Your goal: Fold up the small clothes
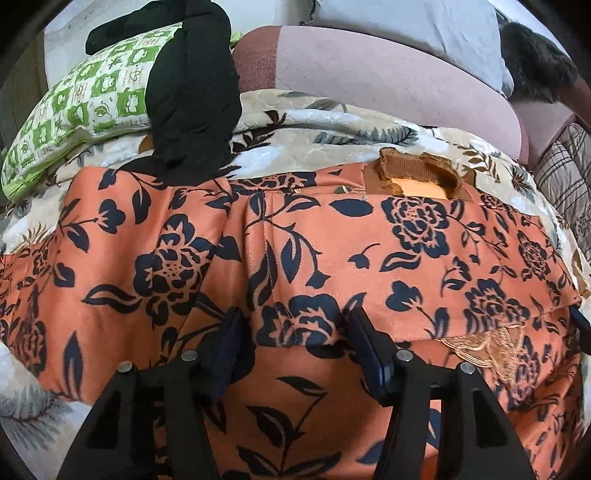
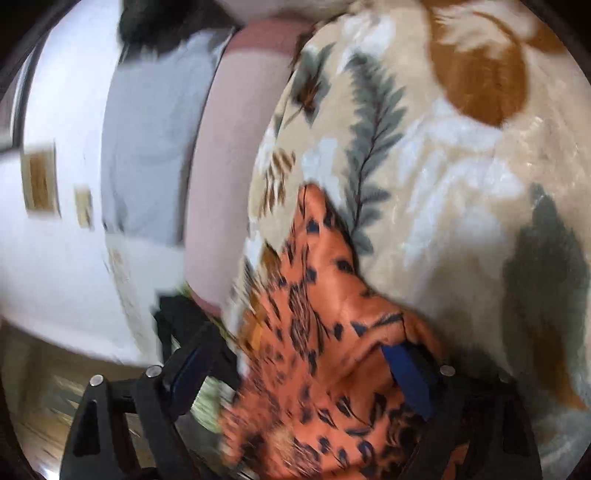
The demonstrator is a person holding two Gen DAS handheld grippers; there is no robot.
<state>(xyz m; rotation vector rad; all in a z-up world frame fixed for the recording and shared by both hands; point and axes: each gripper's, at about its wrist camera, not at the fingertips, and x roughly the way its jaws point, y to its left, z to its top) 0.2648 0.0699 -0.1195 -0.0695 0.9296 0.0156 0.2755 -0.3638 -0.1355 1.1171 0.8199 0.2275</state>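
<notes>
An orange garment (image 1: 332, 251) with dark blue flowers lies spread on a leaf-patterned blanket (image 1: 332, 125). Its brown ribbed collar (image 1: 417, 177) faces the far side. One side is folded over the middle, and the fold's edge runs between the fingers of my left gripper (image 1: 295, 332). That gripper stands open just above the cloth, with its pads apart from it. The right wrist view is blurred and rolled. In it my right gripper (image 2: 295, 373) is wide open, with a bunched edge of the orange garment (image 2: 314, 314) lying between its fingers and draped over one blue pad.
A green-and-white pillow (image 1: 81, 110) and a black garment (image 1: 192, 92) lie at the far left on the blanket. Behind it are a pink cushion (image 1: 369, 74) and a grey pillow (image 1: 424, 22). Plaid fabric (image 1: 565, 177) lies at the right edge.
</notes>
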